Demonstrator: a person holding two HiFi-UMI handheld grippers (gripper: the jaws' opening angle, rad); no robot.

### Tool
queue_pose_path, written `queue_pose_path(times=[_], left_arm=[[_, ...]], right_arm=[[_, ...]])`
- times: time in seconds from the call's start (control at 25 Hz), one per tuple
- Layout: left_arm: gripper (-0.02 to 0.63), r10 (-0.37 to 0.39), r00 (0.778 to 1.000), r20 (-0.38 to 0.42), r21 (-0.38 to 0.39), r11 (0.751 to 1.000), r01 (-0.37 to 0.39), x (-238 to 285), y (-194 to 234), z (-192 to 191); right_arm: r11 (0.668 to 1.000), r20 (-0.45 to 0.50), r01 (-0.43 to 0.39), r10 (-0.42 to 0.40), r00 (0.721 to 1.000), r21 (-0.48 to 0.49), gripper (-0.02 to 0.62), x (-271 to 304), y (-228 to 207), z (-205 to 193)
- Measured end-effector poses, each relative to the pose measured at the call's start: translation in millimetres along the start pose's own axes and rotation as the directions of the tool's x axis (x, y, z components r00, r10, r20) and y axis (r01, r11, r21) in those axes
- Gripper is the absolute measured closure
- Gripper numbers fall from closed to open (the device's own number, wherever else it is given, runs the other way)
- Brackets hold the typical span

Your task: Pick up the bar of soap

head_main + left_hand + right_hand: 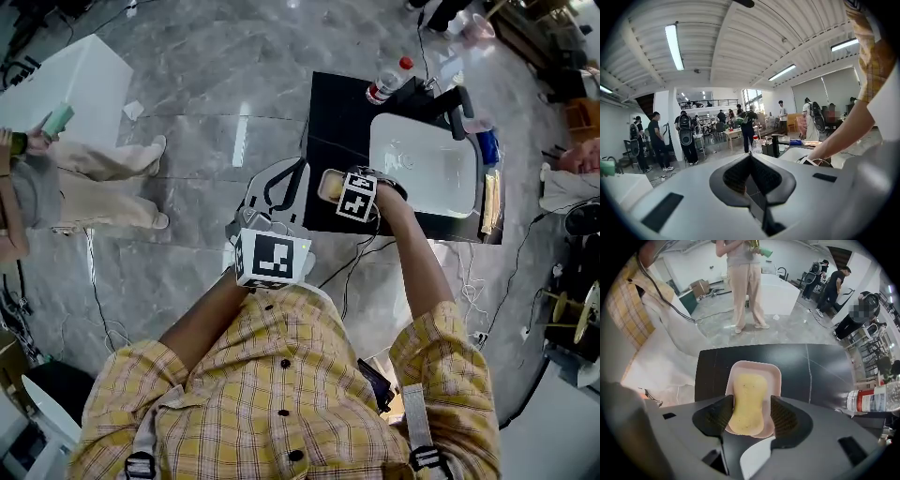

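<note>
A yellow bar of soap [749, 390] lies in a pale pink dish [752, 365] on a black table top [820, 371]. My right gripper [752, 409] hangs right over it, open, with one jaw on each side of the bar; a strip of pink dish shows between the soap and the right pad. In the head view the dish [328, 185] peeks out just left of the right gripper [351, 192]. My left gripper [289, 180] is held off the table's left edge, over the floor. Its jaws [751, 157] meet at the tips with nothing in them and point out into the room.
A white basin [427, 164] with a black tap [459, 111] fills the right of the table [328, 112]. A water bottle with a red cap [384, 82] stands at the far edge. A person [94, 183] stands on the grey floor to the left, and cables trail below the table.
</note>
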State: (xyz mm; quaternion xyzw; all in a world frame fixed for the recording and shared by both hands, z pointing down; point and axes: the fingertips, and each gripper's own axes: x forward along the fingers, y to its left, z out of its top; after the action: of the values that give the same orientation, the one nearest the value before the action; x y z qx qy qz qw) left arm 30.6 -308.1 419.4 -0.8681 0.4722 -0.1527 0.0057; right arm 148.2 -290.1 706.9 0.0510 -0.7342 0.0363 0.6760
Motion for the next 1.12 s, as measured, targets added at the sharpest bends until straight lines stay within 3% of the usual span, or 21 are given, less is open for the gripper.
queue_pose_path(times=[0.28,1.12], left_arm=[[0.597,-0.006,1.000,-0.013,-0.001,1.000,0.006,3.4,-1.1,-4.3],[0.597,0.004,1.000,-0.020,-0.010,1.000,-0.004,3.1,1.8,-11.2]], right_arm=[[0.998,-0.034,-0.059,0.059,0.998,0.005,0.351,8.3,0.2,-3.2],[0.995,-0.059,-0.086,0.084,0.995,-0.045,0.382,9.5,-0.2,-2.2]])
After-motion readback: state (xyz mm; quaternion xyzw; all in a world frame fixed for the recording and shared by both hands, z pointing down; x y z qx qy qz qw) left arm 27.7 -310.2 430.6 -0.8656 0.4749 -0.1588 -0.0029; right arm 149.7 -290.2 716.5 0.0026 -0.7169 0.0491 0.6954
